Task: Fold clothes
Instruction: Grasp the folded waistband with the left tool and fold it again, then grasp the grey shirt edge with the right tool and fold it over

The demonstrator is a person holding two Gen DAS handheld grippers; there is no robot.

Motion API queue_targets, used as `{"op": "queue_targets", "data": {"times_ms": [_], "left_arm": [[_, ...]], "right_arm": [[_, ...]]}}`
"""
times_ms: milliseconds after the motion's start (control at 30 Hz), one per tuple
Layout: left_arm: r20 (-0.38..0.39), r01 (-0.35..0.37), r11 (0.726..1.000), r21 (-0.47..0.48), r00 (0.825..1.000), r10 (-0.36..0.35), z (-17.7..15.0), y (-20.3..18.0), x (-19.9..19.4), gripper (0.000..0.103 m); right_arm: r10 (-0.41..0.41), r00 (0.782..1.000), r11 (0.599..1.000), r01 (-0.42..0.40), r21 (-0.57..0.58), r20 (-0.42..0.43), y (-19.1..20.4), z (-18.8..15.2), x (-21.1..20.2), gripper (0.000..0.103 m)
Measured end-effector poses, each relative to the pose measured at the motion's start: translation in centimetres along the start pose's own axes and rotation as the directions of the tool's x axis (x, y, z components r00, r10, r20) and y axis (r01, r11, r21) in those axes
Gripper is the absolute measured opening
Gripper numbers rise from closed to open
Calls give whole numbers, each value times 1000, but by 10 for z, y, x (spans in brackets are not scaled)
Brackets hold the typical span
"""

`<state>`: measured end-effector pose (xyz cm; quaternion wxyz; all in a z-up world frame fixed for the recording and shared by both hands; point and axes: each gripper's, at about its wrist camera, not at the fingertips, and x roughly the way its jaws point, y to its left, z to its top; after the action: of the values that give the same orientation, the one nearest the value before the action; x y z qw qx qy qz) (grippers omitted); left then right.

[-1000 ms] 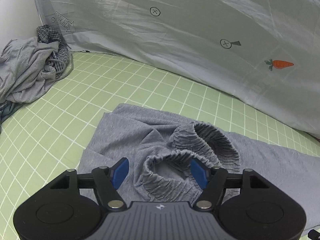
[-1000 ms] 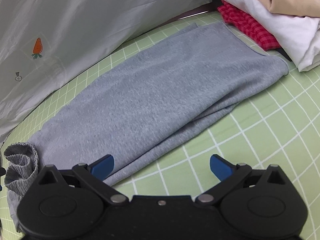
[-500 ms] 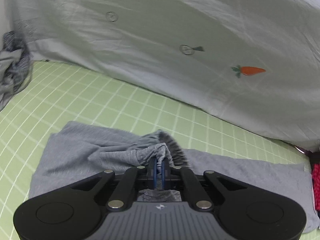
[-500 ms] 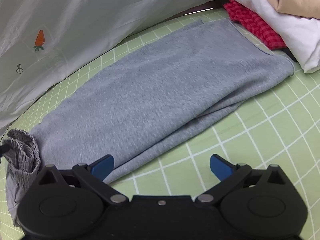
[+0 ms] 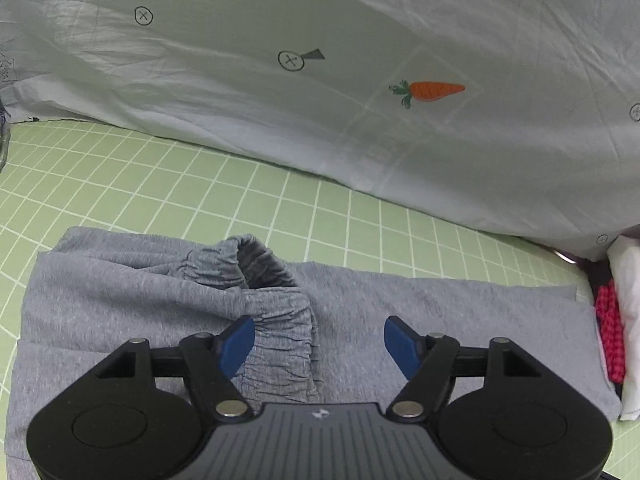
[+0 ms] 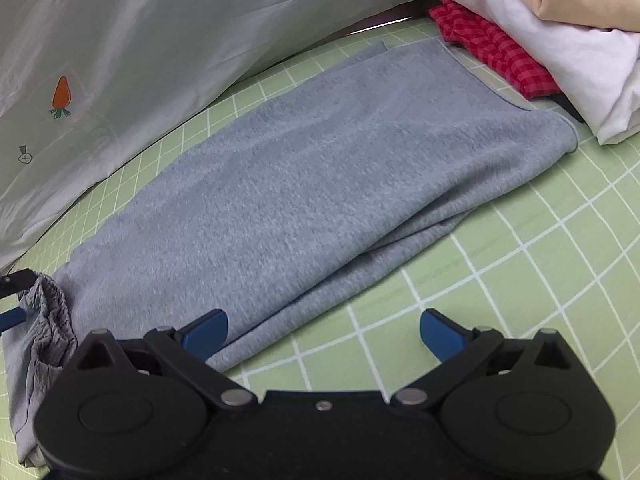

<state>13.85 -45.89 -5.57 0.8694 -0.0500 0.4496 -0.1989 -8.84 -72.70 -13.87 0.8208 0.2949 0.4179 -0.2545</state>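
Both grippers hold nothing: the left gripper is opening over the grey trousers' waistband; the right gripper gapes at their long edge.

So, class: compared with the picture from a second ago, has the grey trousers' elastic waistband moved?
Yes. The waistband has shifted left of the carrot print in the left wrist view, folded onto the trousers.

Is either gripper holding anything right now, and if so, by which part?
Nothing is held. The left gripper is opening above the grey pants' gathered waistband, not pinching it. The right gripper is open at the pants' edge.
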Motion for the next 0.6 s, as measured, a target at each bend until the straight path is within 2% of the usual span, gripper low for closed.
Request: {"op": "queue_targets", "data": {"times_ms": [33,167,267,333,433,600], "left_arm": [[6,13,1000,-4,1000,-13,2,2,-7,72],[31,-38,999,16,999,38,6,10,-24,76],[2,-138,990,23,990,138,4,22,-21,76],[-26,-179,984,11,983,179,3,30,-17,76],[-52,-193,981,-8,980,192,3,36,-14,76],[-74,-201,979,18,977,202,3,28,-7,77]], "right_arm": [[-4,1000,1000,4,2,11,-1,3,-2,103],[-29,997,999,33,-42,76,-4,15,-6,103],[-63,991,992,75,-99,119,-10,30,-1,103],[-100,984,983,120,-137,146,-18,44,6,103],[-139,974,970,171,-175,181,-32,66,17,103],[-136,971,973,168,-157,194,-64,103,42,103]]}}
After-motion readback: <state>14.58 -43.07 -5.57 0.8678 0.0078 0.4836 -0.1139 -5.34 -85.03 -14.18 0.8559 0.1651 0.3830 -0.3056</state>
